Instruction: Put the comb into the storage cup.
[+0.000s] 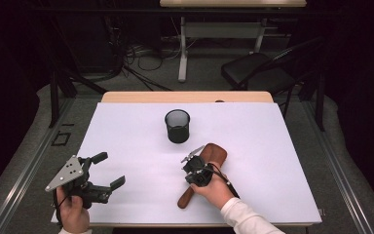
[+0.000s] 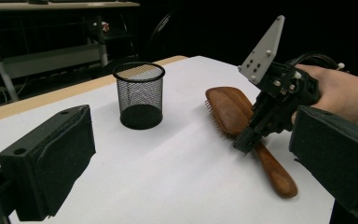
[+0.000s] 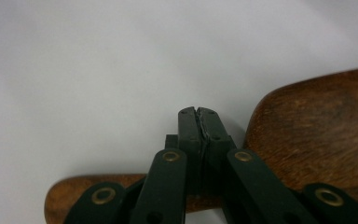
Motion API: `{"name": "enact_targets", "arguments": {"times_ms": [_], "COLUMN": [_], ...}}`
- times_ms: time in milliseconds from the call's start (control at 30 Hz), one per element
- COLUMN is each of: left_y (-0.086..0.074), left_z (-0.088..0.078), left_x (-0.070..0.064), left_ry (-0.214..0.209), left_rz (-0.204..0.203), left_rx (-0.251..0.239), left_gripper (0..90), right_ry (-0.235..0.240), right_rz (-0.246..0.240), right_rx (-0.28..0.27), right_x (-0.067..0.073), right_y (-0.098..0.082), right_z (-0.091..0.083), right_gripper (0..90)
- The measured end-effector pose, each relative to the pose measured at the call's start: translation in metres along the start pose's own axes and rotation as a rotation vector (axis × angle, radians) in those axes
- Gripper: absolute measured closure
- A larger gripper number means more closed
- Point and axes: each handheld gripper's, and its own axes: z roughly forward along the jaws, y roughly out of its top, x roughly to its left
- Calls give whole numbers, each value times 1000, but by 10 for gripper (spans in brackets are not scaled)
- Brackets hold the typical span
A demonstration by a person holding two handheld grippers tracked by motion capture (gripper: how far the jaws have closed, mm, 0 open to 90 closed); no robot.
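Note:
A wooden hairbrush (image 1: 215, 154) lies on the white table, back up, its handle (image 2: 275, 170) pointing toward the person. My right gripper (image 1: 187, 171) hovers low at the brush's neck, on its left side. Its jaws are shut flat against each other with nothing between them, as the right gripper view (image 3: 199, 112) shows, with the brush head (image 3: 317, 130) to their right. From the left gripper view, the right gripper (image 2: 244, 145) tilts down beside the brush (image 2: 230, 109). My left gripper (image 1: 109, 169) is held at the table's near left, open and empty, with its pads (image 2: 58, 161) wide apart.
A black mesh cup (image 1: 177, 126) stands upright past the brush, near the table's middle (image 2: 139, 95). The white sheet (image 1: 272, 146) covers the tabletop up to a wooden strip at the far edge. A dark chair (image 1: 258, 70) and a desk frame stand beyond the table.

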Motion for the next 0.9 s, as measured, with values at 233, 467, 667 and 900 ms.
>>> {"name": "enact_targets", "arguments": {"times_ms": [233, 467, 667, 900], "left_y": [-1, -1, 0, 0], "left_z": [0, 0, 0, 0], "left_x": [0, 0, -1, -1], "left_ry": [-3, -3, 1, 1], "left_rz": [-3, -3, -1, -2], "left_rx": [2, -2, 0, 1], "left_gripper": [4, 4, 4, 4], "right_ry": [-4, 19, 29, 12], "right_rz": [7, 73, 105, 112], "right_rx": [-33, -83, -108, -120], "right_x": [0, -10, -15, -17], "right_y": [-20, -39, -53, -67], "right_z": [-8, -20, -29, -38], "right_gripper": [883, 883, 879, 878]}}
